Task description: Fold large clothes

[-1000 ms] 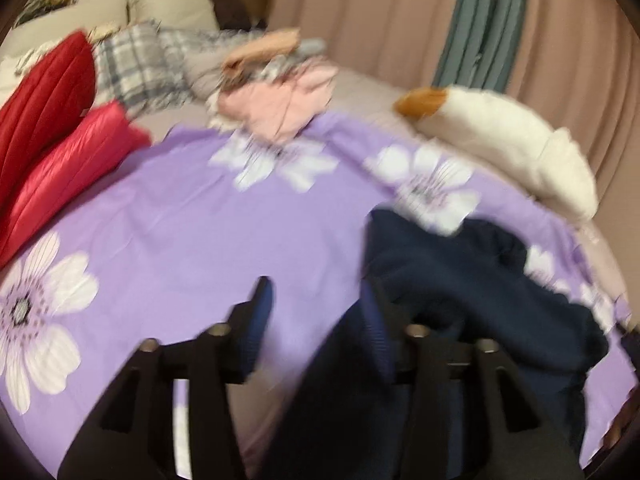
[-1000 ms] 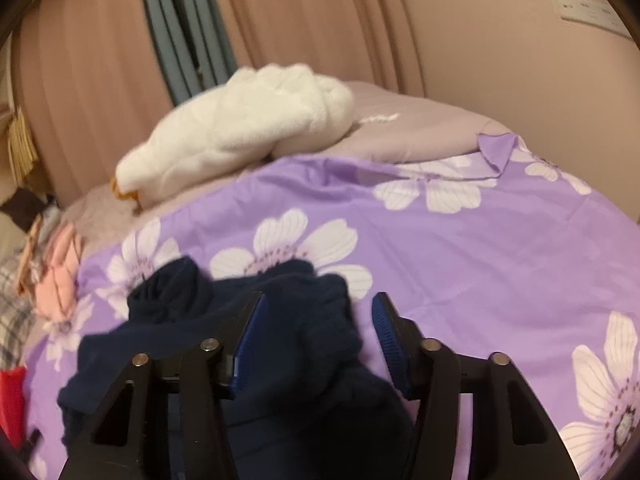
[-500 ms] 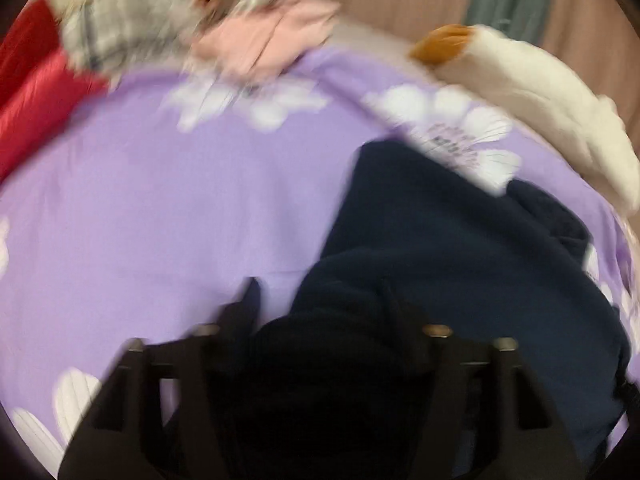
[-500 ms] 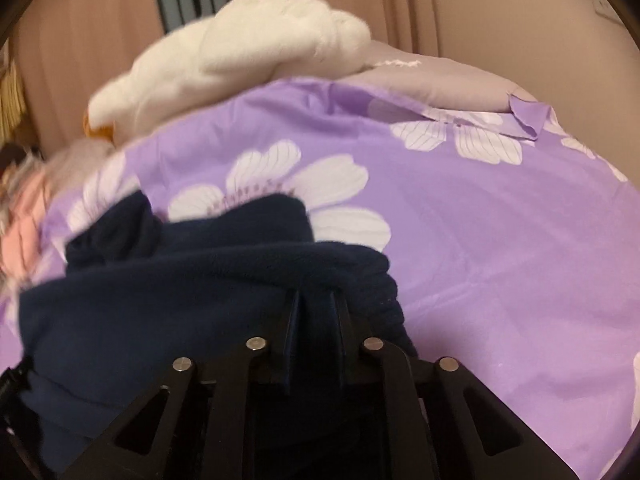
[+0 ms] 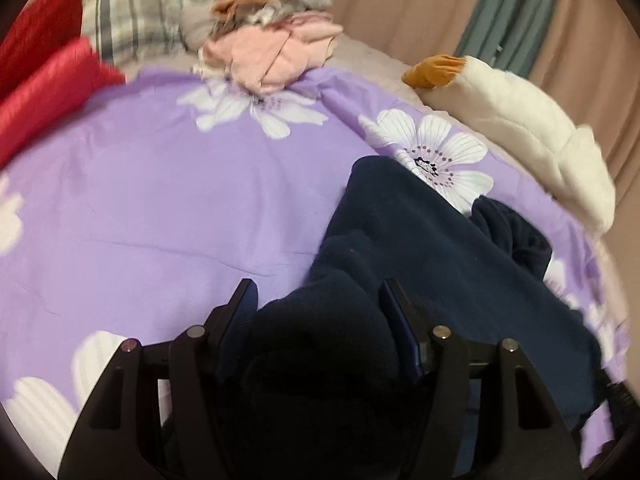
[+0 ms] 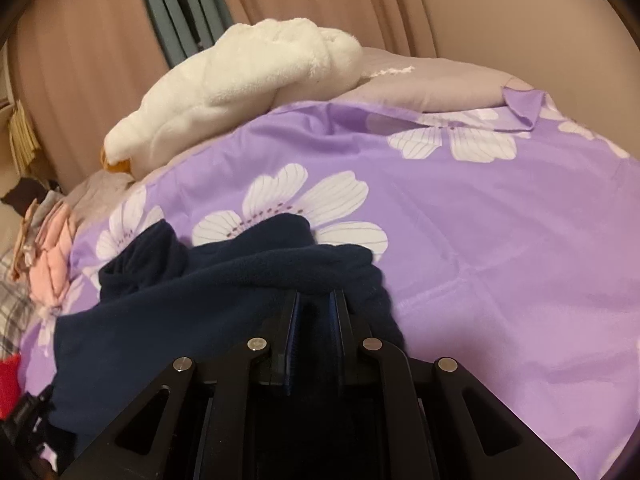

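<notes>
Two grippers are on one garment. Far to my left on the bed lie red cushions (image 5: pixel 48 76), then a heap of pink clothes (image 5: pixel 276 52), both well clear of the work. My left gripper (image 5: pixel 318 308) has a thick bunch of the navy fleece garment (image 5: pixel 432 248) sitting between its fingers; the jaws are closing, but I see a gap beside the left pad, so I judge this as not yet a firm hold. The garment lies rumpled on the purple flowered bedspread (image 5: pixel 160 200), spreading rightward toward my other hand. My right gripper (image 6: pixel 314 308) is clenched tight on a fold at the garment's near edge. Beyond it, at the bed's far side, rests a white plush toy (image 6: pixel 248 76).

My worry: the left jaws may bite several layers of the bunch instead of a single edge, so lifting would raise a lump, not a flat panel. If I lift before the left closes, the fleece hangs from the right alone and twists. A low sweep could also drag the bedspread.
</notes>
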Available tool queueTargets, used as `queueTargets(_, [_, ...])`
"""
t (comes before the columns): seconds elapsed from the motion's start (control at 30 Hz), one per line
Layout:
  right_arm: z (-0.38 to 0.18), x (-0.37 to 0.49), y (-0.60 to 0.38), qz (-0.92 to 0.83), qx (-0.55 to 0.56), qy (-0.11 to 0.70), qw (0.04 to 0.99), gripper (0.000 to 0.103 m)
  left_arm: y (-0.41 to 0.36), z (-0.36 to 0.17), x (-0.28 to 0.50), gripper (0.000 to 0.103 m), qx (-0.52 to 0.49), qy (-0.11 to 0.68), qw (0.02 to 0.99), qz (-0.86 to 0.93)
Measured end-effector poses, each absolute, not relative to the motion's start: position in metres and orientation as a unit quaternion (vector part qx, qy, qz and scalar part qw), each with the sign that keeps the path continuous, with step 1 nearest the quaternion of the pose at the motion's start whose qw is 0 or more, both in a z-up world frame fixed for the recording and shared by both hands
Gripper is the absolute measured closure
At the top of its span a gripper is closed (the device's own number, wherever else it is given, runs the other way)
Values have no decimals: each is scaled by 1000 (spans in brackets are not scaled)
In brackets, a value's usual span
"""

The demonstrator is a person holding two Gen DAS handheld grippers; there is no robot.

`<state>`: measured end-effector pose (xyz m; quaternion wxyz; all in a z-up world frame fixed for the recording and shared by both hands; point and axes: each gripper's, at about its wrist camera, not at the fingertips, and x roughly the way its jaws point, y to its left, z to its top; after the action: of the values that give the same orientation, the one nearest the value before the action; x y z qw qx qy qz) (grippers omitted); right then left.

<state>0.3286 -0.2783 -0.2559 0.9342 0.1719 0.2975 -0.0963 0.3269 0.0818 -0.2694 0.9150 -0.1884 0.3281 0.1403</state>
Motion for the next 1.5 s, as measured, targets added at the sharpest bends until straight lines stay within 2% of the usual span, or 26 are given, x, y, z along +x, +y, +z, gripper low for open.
queueTargets(0.1, [-257,324,-260,-88,146,309,936,92,73,-281,338,37,-154,350,911,156])
queueTargets(0.2, [-277,339,-251,-101,111,338,929,91,92,-295,346,31,-202,377,893,138])
queueTargets(0.37, [-277,340,-251,-103,102,337,930,90,83,-294,346,30,-173,376,897,156])
queueTargets(0.6, [-262,322,-260,-92,135,298,941,90,88,-270,322,36,-192,334,912,141])
queueTargets(0.73, [-260,321,-257,-112,130,324,930,90,73,-265,318,40,-164,346,915,129])
queueTargets(0.83, [-258,318,-248,-117,105,322,934,89,68,-277,327,37,-131,363,911,149])
queueTargets(1.0, [-274,335,-232,-140,30,346,927,89,82,-288,333,30,-163,381,899,141])
queueTargets(1.17, [-272,333,-236,-135,36,345,928,88,81,-290,334,26,-166,381,898,143])
queueTargets(1.37, [-272,333,-230,-136,24,346,928,82,93,-296,336,13,-205,388,888,138])
queueTargets(1.5, [-272,333,-228,-137,19,347,928,81,92,-295,336,12,-209,388,887,136])
